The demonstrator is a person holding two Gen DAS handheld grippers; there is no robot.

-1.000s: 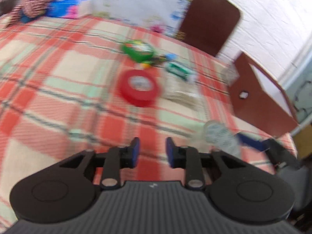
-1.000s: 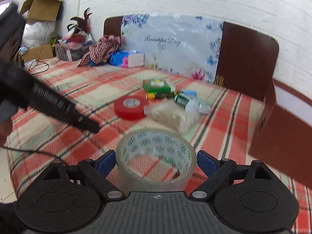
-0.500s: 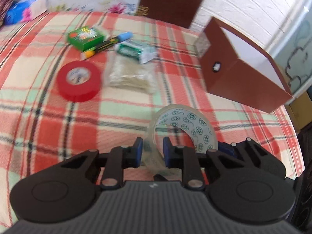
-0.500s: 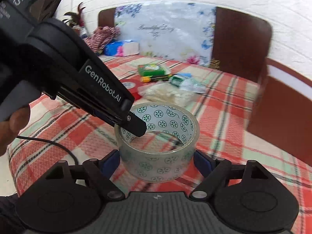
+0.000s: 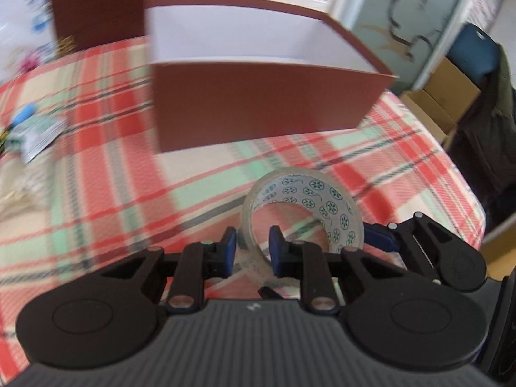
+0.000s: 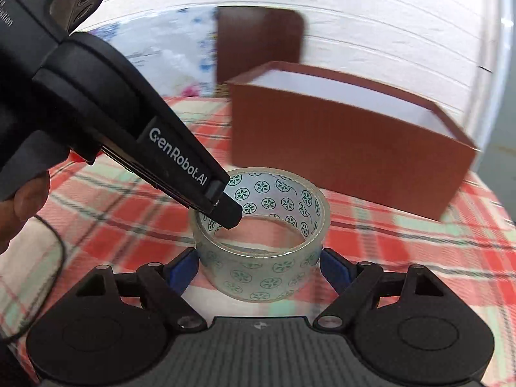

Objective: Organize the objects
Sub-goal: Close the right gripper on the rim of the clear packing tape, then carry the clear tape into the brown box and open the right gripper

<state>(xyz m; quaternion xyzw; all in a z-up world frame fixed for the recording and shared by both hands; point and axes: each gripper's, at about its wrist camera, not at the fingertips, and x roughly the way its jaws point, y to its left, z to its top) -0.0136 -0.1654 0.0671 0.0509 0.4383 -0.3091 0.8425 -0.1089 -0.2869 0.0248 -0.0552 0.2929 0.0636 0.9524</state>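
So both my tongs are on the same thing right now, the clear tape roll (image 6: 262, 242) with the little green flower print on its core.

Starting from the left side of the plaid bedspread (image 5: 113, 193): over by that edge there's a small green-and-white packet (image 5: 38, 133) and something with a blue tip (image 5: 24, 113) beside it, too blurry for me to say what it is. Further in, toward the far edge, sits the brown box (image 5: 258, 103), open on top and white inside, with a dark brown board (image 6: 259, 45) standing behind it against the white brick wall.

The tape roll is up off the bedspread, in front of the box's near wall. My left gripper (image 5: 250, 251) is pinching the roll's wall, one blue pad on the outside, the other inside the ring, so it's clamped on the tape. In the right wrist view you can see its finger poking down into the hole. My right gripper (image 6: 258, 269) has its blue pads spread wide around the outside of the roll, touching both sides, so it's gripping the tape too.

Off the right edge there are cardboard boxes (image 5: 441, 96) on the floor.
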